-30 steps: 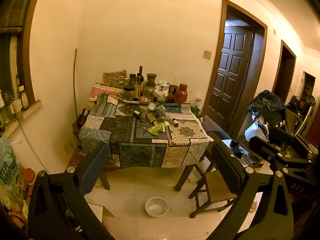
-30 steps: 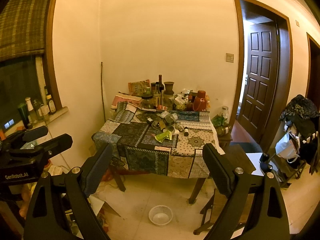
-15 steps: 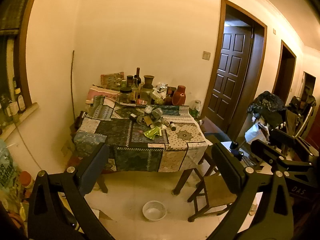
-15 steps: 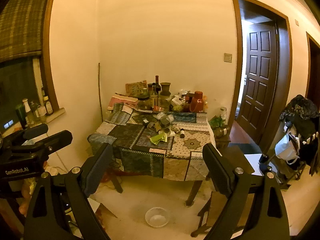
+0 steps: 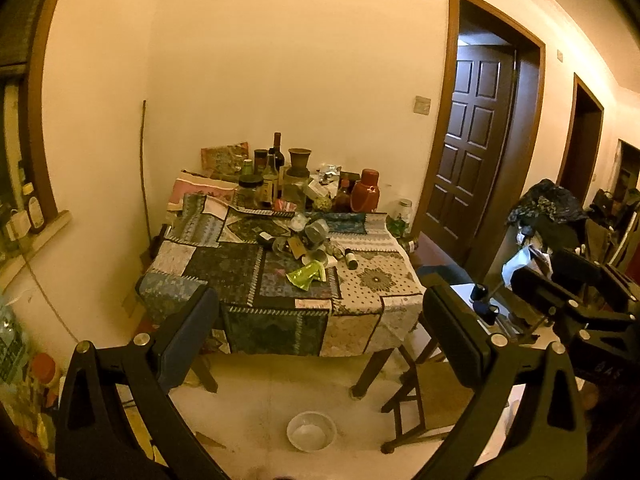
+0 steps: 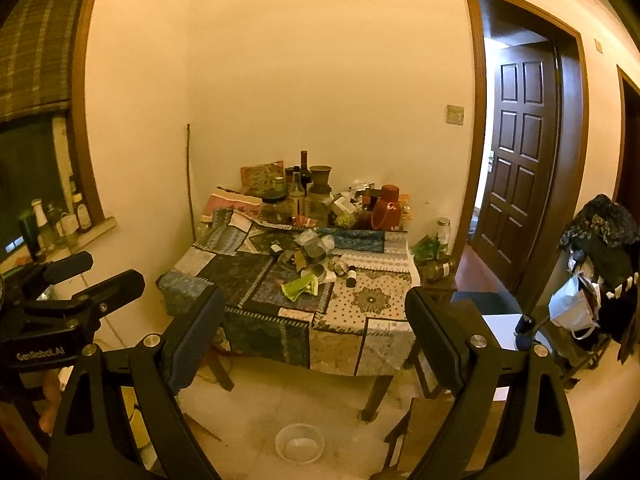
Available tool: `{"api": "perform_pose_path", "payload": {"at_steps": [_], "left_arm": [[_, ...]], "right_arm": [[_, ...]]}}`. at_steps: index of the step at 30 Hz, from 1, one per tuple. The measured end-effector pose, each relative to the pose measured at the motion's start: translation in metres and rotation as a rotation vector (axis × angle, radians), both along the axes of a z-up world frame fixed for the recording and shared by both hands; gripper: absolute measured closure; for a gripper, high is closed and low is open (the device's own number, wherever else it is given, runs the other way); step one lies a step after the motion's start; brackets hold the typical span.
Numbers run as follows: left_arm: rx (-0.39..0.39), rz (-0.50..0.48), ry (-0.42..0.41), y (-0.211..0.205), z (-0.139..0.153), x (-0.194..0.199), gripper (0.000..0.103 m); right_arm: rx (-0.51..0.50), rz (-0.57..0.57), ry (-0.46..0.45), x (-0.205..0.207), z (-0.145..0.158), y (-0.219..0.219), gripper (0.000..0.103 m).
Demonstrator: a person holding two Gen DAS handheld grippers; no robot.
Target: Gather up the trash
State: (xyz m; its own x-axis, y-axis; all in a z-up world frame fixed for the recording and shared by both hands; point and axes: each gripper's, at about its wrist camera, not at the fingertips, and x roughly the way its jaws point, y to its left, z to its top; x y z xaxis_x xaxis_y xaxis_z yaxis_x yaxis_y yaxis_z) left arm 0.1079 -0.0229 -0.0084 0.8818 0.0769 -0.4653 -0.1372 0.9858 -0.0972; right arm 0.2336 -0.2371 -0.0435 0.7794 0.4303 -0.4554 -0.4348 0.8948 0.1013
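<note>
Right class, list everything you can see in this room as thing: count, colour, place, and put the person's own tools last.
table: one, patchwork cloth, by the far wall
green wrapper: one, bright green, table front
trash pile: one cluster, grey and brown, table centre
red flask: one, red, table back right
wine bottle: one, dark, table back
bowl: one, white, floor before table
chair: one, brown wood, right of table
door: one, dark brown, open, right
left gripper: one, black, open
right gripper: one, black, open
</note>
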Motion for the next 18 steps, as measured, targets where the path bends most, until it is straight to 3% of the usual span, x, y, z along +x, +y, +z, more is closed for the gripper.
{"api": "perform_pose_path", "payload": {"at_steps": [7,13,18], "left_arm": [[0.001,-0.034,0.008,0.039,-0.008,0.067,0.000],[-0.005,-0.041,0.043,0.095,-0.012,0.134,0.000],[0.003,-0.053,0.117,0.135,-0.029,0.189,0.013]], "right_arm": [[-0.008,-0.054,0.016,0.049,-0.009,0.028,0.013],[-0.009,-0.094,0.095,0.111,-0.021,0.069,0.013],[-0.036,-0.156,0.170,0.155,-0.034,0.103,0.013]]}}
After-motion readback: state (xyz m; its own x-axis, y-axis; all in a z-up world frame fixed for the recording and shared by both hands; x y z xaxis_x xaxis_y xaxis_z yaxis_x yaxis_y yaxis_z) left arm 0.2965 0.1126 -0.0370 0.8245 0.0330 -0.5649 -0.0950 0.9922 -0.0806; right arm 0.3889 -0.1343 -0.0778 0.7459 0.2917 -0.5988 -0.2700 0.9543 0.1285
